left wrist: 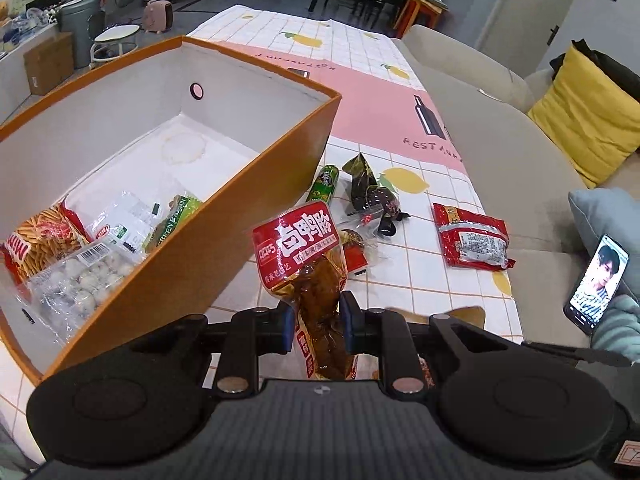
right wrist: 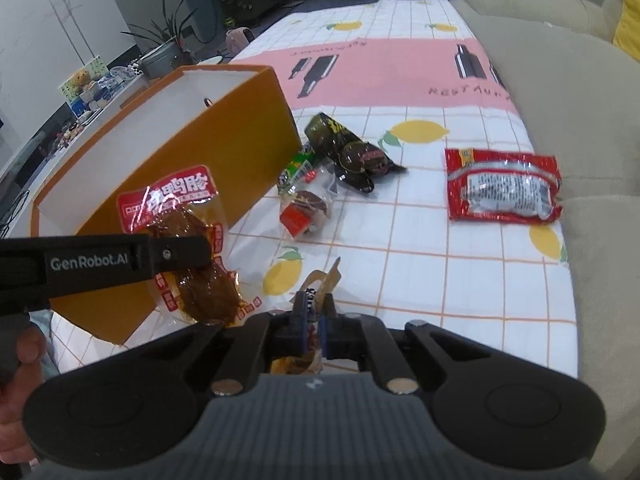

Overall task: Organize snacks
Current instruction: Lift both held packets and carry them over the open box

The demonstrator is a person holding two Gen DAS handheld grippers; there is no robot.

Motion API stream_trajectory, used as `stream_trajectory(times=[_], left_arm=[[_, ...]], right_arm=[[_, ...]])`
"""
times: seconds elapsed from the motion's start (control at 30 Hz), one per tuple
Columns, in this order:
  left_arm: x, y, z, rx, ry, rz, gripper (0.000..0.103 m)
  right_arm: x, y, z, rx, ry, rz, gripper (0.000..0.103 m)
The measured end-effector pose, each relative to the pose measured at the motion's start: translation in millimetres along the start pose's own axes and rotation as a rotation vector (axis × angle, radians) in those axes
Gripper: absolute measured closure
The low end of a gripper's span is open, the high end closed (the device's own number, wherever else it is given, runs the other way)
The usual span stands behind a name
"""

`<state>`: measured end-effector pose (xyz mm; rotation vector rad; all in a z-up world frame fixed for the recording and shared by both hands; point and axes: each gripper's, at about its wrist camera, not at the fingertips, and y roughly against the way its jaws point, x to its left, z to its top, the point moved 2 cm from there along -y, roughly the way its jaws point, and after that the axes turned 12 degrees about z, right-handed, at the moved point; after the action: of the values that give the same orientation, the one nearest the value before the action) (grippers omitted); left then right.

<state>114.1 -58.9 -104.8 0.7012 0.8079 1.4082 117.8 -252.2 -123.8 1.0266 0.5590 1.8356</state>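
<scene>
Clamped between the blue pads of the left tongs [left wrist: 315,330], a red and clear packet of braised meat [left wrist: 310,280] is hanging lifted above the counter [left wrist: 460,292], just beside the near corner of the orange box [left wrist: 248,216]. Seen from the right wrist, that same packet [right wrist: 192,252] is showing against the box's orange wall [right wrist: 200,152], with the left tool's black arm crossing in front of it. The right tongs [right wrist: 314,322] are squeezing tight on a small tan snack wrapper [right wrist: 324,280], whose top edge is sticking up past the fingertips. Inside the box, a red bag of stick snacks [left wrist: 42,240], a clear bag of white balls [left wrist: 80,280] and a green packet [left wrist: 172,220] are lying at the near end. On the tablecloth, a green tube [left wrist: 324,184], a dark leaf-patterned packet [left wrist: 368,192], a small clear packet with a brown piece [right wrist: 304,212] and a red foil packet [right wrist: 504,186] are lying apart from one another. A phone [left wrist: 598,284] is resting on the sofa edge at right.
</scene>
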Motion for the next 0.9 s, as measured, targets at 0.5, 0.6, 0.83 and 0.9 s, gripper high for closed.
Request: stream_trajectory(times=[0.5,0.6,0.83,0.9], left_arm=[[6,41,10,-0.058,-0.04,-0.008,0.079],[11,50,18,-0.06,-0.028,-0.009,0.08],[19,74,40,-0.115,-0.016,-0.019,0.08],[21,81,48,-0.14,-0.017,-0.025,0.08]], right_arm=[[25,32,16,-0.089,0.066,-0.002,0.103],[34,41,25,-0.115,0.096,0.008,0.103],[59,60,55,-0.184,0.188,0.029,0.103],[66,66,67,-0.205,0.209,0.042,0.103]])
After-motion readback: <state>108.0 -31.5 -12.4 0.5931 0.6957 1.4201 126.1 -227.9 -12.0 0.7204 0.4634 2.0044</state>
